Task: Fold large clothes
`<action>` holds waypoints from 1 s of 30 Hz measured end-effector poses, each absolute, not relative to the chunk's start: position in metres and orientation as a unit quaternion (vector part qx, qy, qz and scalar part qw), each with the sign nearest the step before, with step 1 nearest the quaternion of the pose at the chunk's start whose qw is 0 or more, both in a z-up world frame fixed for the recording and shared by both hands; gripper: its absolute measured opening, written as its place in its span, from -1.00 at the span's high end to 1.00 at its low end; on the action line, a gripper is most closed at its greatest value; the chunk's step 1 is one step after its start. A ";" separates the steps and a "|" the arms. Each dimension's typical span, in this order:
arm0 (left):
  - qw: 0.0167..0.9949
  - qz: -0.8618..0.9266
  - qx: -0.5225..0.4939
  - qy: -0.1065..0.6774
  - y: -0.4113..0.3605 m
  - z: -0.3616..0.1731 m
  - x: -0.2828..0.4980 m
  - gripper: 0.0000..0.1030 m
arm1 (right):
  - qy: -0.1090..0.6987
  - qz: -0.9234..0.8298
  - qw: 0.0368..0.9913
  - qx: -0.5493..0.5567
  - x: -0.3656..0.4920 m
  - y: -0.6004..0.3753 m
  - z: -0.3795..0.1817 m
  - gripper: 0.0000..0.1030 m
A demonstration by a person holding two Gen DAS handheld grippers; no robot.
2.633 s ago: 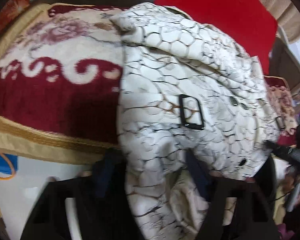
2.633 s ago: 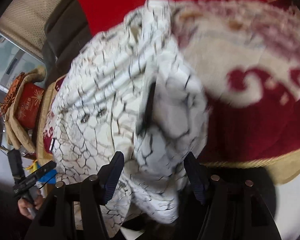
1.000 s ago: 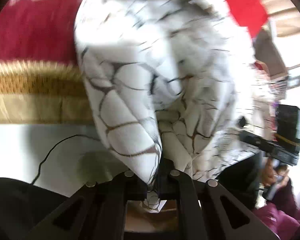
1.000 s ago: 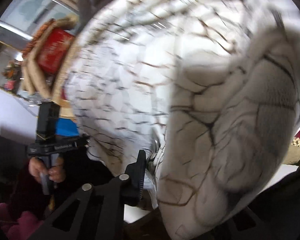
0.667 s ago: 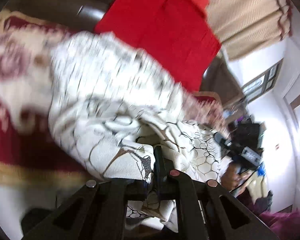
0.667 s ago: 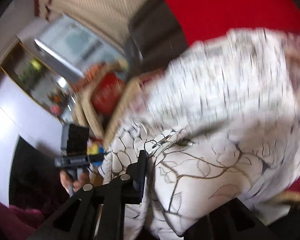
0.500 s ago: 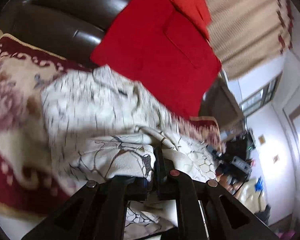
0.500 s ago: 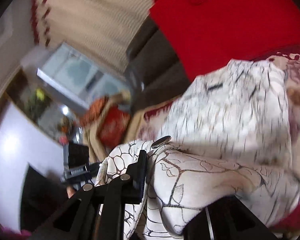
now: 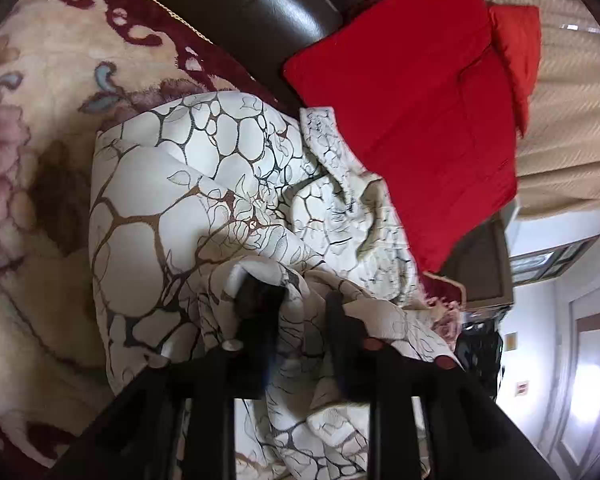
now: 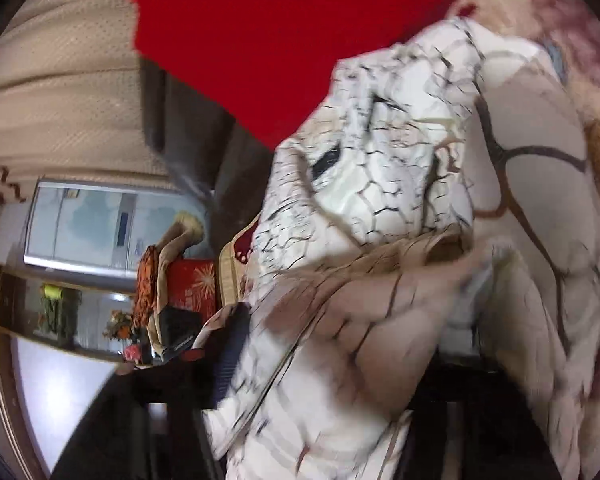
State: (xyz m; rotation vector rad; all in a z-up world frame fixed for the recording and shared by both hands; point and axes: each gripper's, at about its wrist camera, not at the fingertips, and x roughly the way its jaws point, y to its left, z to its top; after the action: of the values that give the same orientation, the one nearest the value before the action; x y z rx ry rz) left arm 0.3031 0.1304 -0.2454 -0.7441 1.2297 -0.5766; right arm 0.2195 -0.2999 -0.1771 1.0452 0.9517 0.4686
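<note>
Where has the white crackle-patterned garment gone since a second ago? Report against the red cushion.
Yes. In the left wrist view the white crackle-patterned garment has been folded up onto the seat towards the red cushion, its top edge now beside it.

I am seeing a big red fabric cushion [image 9: 411,128] leaning against the dark brown leather sofa back [image 9: 260,4], with a cream and maroon floral plush blanket [image 9: 28,168] covering the seat. A beige ribbed curtain [image 10: 52,80] is hanging behind, beside a window [image 10: 92,228].
</note>
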 end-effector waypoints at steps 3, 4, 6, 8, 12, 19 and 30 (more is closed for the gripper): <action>0.725 -0.259 -0.329 0.547 0.135 -0.233 0.292 0.36 | 0.425 0.220 0.765 0.431 0.192 -0.294 -0.158 -0.55; 0.730 -0.259 -0.322 0.544 0.135 -0.231 0.289 0.36 | 0.418 0.229 0.769 0.425 0.180 -0.292 -0.152 -0.55; 0.733 -0.255 -0.322 0.542 0.132 -0.230 0.294 0.36 | 0.407 0.246 0.775 0.416 0.147 -0.289 -0.143 -0.54; 0.728 -0.251 -0.337 0.541 0.131 -0.229 0.292 0.26 | 0.399 0.265 0.767 0.427 0.110 -0.284 -0.143 -0.55; 0.727 -0.258 -0.353 0.530 0.130 -0.223 0.283 -0.35 | 0.430 0.273 0.749 0.424 0.055 -0.264 -0.162 -0.55; 0.710 -0.265 -0.331 0.562 0.122 -0.220 0.262 -0.57 | 0.491 0.244 0.687 0.478 0.046 -0.225 -0.243 -0.55; 0.687 -0.254 -0.353 0.583 0.110 -0.227 0.258 -0.58 | 0.425 0.274 0.738 0.446 0.081 -0.183 -0.213 0.69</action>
State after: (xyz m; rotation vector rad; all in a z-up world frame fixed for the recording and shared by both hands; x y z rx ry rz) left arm 0.2576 0.1099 -0.2275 -0.7901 1.3046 -0.5696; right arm 0.0806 -0.1835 -0.2127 0.9795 0.9329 0.6013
